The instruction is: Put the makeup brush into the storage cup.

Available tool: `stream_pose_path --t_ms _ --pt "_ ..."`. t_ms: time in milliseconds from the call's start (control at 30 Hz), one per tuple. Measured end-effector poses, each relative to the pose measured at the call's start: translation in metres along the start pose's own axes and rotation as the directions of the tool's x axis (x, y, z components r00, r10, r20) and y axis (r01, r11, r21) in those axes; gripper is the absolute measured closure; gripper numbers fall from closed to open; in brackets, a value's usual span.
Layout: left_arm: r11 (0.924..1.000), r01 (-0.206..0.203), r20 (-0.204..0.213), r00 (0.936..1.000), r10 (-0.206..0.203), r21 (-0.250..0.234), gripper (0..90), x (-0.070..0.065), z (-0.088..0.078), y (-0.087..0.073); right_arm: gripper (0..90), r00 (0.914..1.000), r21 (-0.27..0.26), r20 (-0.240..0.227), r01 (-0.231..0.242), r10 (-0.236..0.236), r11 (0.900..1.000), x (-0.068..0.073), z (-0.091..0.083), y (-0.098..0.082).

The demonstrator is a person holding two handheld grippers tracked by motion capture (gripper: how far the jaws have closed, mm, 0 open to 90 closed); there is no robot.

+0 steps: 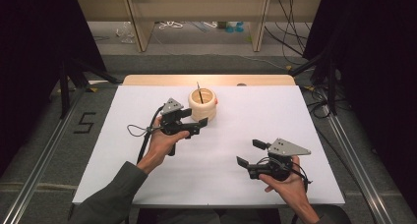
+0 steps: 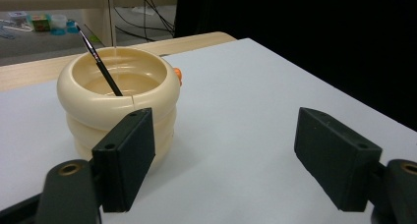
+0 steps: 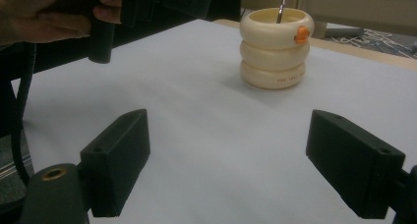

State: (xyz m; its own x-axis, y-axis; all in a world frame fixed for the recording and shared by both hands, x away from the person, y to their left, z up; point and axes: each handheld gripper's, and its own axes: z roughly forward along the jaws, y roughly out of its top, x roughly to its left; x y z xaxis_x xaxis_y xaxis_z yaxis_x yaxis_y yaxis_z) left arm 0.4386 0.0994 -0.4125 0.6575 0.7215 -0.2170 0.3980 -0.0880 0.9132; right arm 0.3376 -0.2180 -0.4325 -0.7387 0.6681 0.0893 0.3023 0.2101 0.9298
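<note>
We see a bright, evenly lit table (image 1: 255, 121), dark surroundings, soft shadows, and close jaws slightly blurred

Looking along the left tool (image 2: 223, 162), jaws spread wide with nothing between them. Cream ribbed pot (image 2: 118, 103) standing on the white tabletop (image 2: 255, 101), just beyond the left jaw. Thin dark brush (image 2: 98, 62) leaning inside it, tip up to the far left. Small orange knob (image 2: 177, 75) on the pot's right side.

Both grippers black w/ blocky screw-holed jaws, brass pivot bushings, grey triangular top plates, black trailing cables; left forearm in grey sleeve (image 1: 110, 197).
</note>
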Motion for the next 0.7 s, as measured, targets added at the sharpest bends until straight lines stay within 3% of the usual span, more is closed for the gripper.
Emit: stream_pose_path --t_ms 100,133,167,333,500,567,700 --pt "1.0 0.007 0.0 1.0 -0.007 0.0 22.9 -0.002 -0.003 -0.002 17.7 0.9999 -0.012 0.007 0.014 -0.014 1.0 -0.001 0.0 0.0" --pt "1.0 -0.001 0.004 1.0 0.001 -0.002 22.8 -0.002 -0.004 -0.003 17.7 0.9999 -0.013 -0.005 -0.009 0.009 1.0 0.0 0.001 0.0" --pt "1.0 -0.001 0.005 1.0 0.001 0.001 22.7 -0.002 -0.005 -0.003 17.8 0.9999 -0.014 0.009 0.015 -0.015 1.0 -0.001 0.0 0.0" --pt "1.0 0.001 0.009 1.0 -0.001 -0.008 22.4 -0.005 -0.012 -0.006 17.8 0.9999 -0.014 0.009 0.013 -0.013 1.0 -0.001 0.0 0.0" --pt "0.9998 -0.014 0.021 0.9997 0.015 -0.013 22.2 -0.007 -0.018 -0.009 17.8 1.0 -0.016 -0.004 -0.007 0.007 1.0 0.0 0.001 0.0" --pt "0.9999 -0.002 0.021 0.9998 0.003 -0.011 22.1 -0.008 -0.021 -0.01 17.8 1.0 -0.021 -0.003 -0.008 0.008 1.0 0.0 0.002 -0.001" --pt "0.9995 -0.03 0.025 0.9992 0.03 -0.011 21.9 -0.01 -0.025 -0.013 17.8 1.0 -0.015 0.002 -0.001 0.001 1.0 -0.001 0.001 0.0"
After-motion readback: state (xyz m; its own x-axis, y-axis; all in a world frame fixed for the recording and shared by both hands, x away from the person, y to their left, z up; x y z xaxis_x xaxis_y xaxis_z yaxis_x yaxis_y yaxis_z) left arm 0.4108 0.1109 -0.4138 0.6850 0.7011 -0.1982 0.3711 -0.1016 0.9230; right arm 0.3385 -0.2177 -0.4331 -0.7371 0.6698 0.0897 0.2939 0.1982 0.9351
